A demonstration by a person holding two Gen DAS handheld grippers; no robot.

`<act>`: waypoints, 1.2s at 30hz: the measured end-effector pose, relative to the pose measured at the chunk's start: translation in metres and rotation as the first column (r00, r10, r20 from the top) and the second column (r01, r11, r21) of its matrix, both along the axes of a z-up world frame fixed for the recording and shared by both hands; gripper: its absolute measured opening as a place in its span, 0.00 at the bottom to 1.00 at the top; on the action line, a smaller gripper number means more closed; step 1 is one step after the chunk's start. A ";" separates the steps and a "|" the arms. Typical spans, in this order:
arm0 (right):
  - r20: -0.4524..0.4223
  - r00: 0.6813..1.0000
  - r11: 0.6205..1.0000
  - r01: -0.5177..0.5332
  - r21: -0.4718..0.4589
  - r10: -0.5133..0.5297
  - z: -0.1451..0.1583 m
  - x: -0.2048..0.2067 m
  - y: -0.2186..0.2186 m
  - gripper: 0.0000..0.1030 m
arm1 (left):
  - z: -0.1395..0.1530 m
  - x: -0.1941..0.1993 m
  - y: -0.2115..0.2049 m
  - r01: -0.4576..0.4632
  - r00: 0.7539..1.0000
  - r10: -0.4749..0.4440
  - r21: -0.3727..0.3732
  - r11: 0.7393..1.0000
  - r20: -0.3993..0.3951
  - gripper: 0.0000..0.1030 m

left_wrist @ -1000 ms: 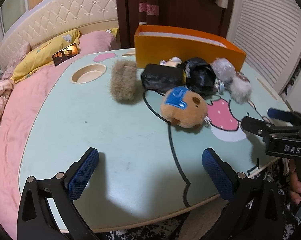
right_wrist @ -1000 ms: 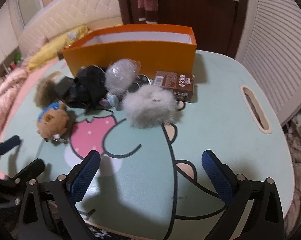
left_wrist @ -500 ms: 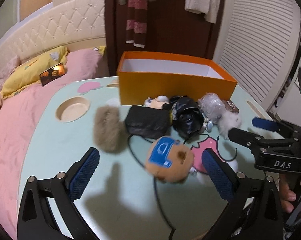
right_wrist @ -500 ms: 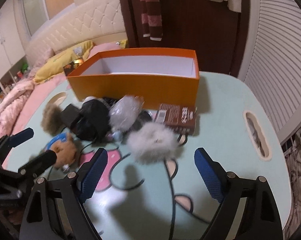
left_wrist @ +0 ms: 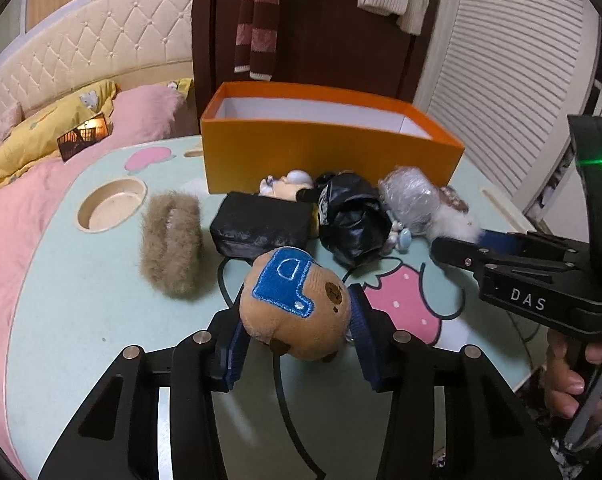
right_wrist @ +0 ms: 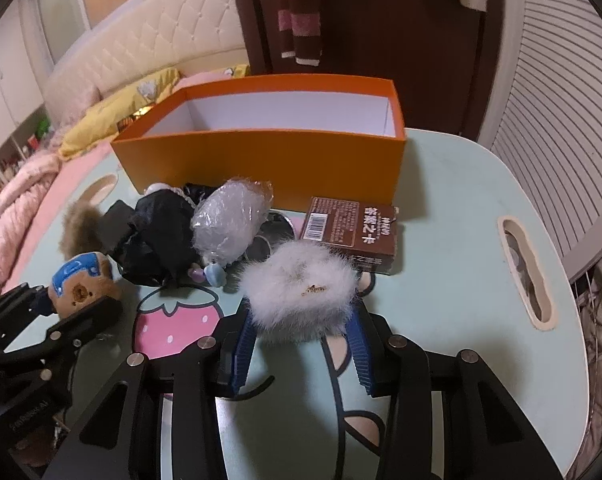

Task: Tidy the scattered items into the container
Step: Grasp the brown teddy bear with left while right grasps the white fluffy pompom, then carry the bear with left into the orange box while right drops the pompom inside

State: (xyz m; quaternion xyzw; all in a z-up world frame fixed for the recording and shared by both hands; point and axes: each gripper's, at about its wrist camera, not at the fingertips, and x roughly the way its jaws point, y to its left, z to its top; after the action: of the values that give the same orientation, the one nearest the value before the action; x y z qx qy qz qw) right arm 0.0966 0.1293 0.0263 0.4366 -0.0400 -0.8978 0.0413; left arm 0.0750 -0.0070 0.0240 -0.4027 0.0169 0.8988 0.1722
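Orange box [right_wrist: 261,160], rigid card, rectangular, open top, white smooth inside, sits at the far side of the mint-green table [right_wrist: 461,208]; nothing visible in it. Scattered items lie in a clump just in front of its near wall.

Your left gripper [left_wrist: 297,336] is clamped on the brown plush toy [left_wrist: 297,312]: round, short-pile fabric, blue embroidered patch with a white "D" on top. Blue ribbed pads [left_wrist: 361,320] press it on both sides. Whether it's lifted or resting on the table, can't tell.

Your right gripper [right_wrist: 301,340] is clamped on the white fur puff [right_wrist: 301,292]: long fluffy hairs, flattish round shape, small gold-coloured bit in the middle. Pads are at both its sides.

Still on the table: tan fur band [left_wrist: 173,244], oblong, shaggy, left of the pile, apart from the rest. Black rectangular pouch [left_wrist: 261,228], slightly glossy, beside it. Crumpled black plastic bag [left_wrist: 353,220], shiny, wrinkled, touching the pouch. Clear-wrapped bundle [right_wrist: 227,224], egg-shaped, crinkly film, leans against the bag. Brown carton [right_wrist: 349,236], flat, printed, barcode visible, lies just behind the white puff near the box's right corner. Small pale figurine [left_wrist: 287,182] up against the box wall. Tiny blue and purple beads [right_wrist: 209,274] below the bundle.

Table has a round cup recess [left_wrist: 111,204] and a slot handle [right_wrist: 525,272], cartoon strawberry print.
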 end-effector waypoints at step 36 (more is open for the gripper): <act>-0.128 0.991 0.998 -0.051 -0.031 0.047 0.064 -0.116 -0.005 0.40 | 0.068 -0.149 0.019 -0.011 0.999 0.013 0.045 0.999 -0.049 0.45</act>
State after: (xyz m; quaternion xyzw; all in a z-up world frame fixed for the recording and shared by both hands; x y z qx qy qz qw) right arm -0.0189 0.1247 0.0899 0.3788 -0.0418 -0.9216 0.0733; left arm -0.0742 0.0124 0.0915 -0.3766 -0.0013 0.9097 0.1753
